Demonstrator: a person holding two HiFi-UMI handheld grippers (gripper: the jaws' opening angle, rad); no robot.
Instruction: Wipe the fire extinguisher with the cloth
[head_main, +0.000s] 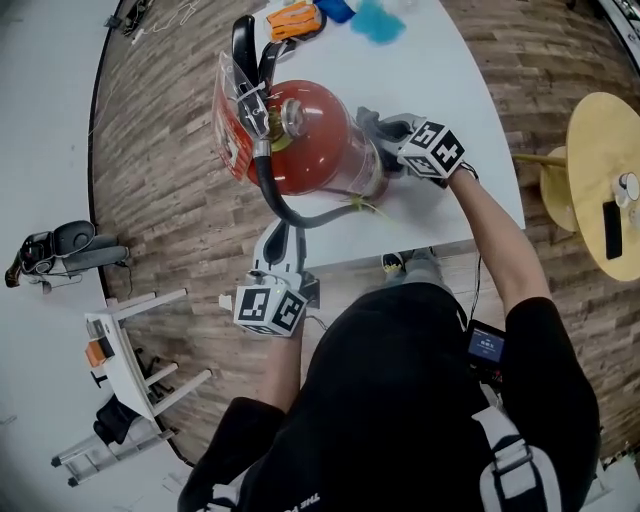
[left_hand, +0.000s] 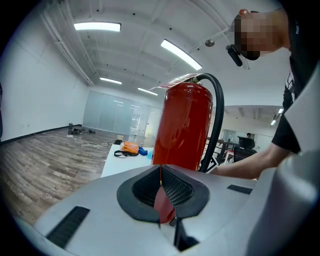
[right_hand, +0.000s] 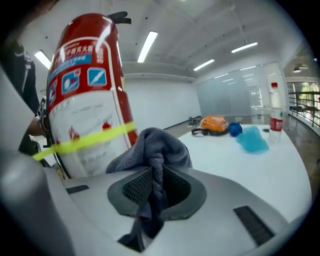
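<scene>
A red fire extinguisher (head_main: 305, 140) stands on the white table (head_main: 450, 70), its black hose (head_main: 272, 195) curving down its near side. In the right gripper view its label side (right_hand: 87, 100) fills the left, with a yellow band across it. My right gripper (head_main: 388, 140) is shut on a grey cloth (right_hand: 150, 145), and the cloth (head_main: 370, 125) lies against the cylinder's right flank. My left gripper (head_main: 281, 236) sits at the table's near edge beside the hose. Its jaws are shut, and only the red cylinder (left_hand: 182, 125) shows beyond them.
At the table's far end lie an orange strap bundle (head_main: 292, 20) and a blue rag (head_main: 378, 20); a water bottle (right_hand: 274, 112) stands beyond them. A round wooden side table (head_main: 605, 180) is at the right. A white folding rack (head_main: 130, 360) stands on the plank floor at the left.
</scene>
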